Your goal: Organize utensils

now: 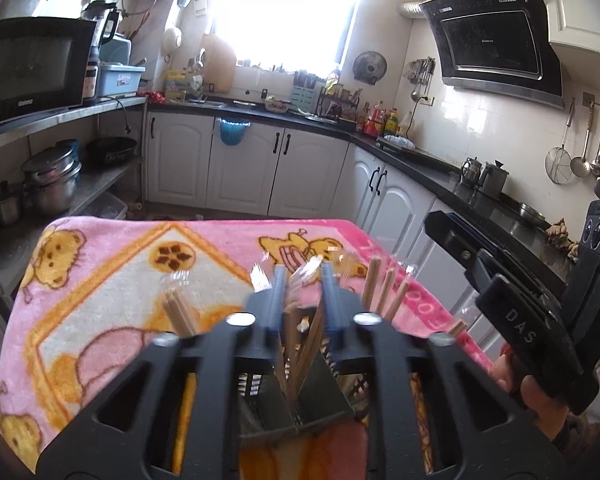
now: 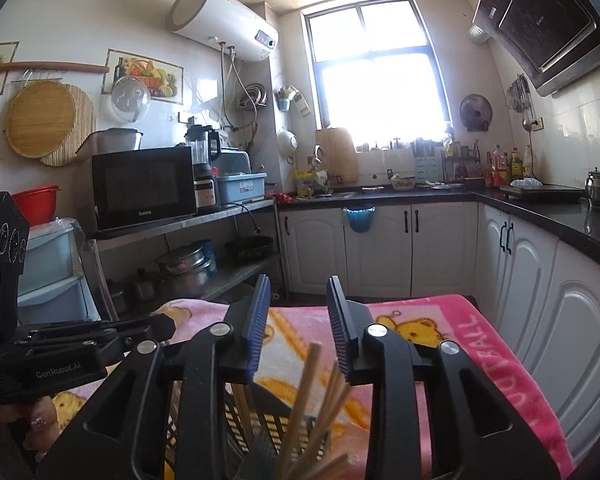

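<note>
A black slotted utensil holder (image 1: pixel 328 384) (image 2: pixel 260 424) stands on a pink cartoon blanket (image 1: pixel 120 264) (image 2: pixel 460 344). Several wooden chopsticks (image 1: pixel 304 344) (image 2: pixel 304 380), some in clear wrappers, stick up from it. My left gripper (image 1: pixel 304 268) is open above the holder, its blue pads on either side of one bundle without pressing it. More chopsticks rise to its left (image 1: pixel 180 312) and right (image 1: pixel 384 292). My right gripper (image 2: pixel 298 284) is open, its jaws wide apart just above the chopstick tips, holding nothing. Each tool's black housing shows in the other's view, gripped by a hand.
A steel shelf (image 1: pixel 100 108) on the left carries a microwave (image 2: pixel 144 188) and pots (image 1: pixel 52 176). White cabinets (image 1: pixel 244 168) under a black counter (image 1: pixel 440 168) run along the back and right. A range hood (image 1: pixel 492 48) hangs at the upper right.
</note>
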### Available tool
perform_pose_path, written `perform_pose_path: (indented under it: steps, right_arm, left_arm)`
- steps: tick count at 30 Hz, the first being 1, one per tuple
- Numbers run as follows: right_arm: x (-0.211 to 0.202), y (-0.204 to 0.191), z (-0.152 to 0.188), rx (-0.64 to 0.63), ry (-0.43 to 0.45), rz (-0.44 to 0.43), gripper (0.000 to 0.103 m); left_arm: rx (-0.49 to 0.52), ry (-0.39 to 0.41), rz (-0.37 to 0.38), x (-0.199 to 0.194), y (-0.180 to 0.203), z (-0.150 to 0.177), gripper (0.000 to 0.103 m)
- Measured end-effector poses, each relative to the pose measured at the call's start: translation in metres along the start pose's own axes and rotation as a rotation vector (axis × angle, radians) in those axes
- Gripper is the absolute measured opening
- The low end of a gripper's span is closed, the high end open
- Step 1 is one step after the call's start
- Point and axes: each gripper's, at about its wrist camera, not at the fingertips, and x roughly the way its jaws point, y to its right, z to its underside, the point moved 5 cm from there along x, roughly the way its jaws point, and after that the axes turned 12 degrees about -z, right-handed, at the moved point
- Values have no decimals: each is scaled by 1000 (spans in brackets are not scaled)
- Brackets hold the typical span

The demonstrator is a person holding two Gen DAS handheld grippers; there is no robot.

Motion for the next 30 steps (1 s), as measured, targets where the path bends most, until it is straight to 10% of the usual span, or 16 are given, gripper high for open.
perform_pose_path:
  steps: [17, 30]
  right_arm:
    - [-56, 2, 41, 69, -153, 44, 58]
    - [-93, -15, 101, 79, -295, 12, 82]
  left_arm:
    - [-68, -43, -43, -44, -19, 43, 92]
    - [-86, -110, -127, -66, -17, 102, 92]
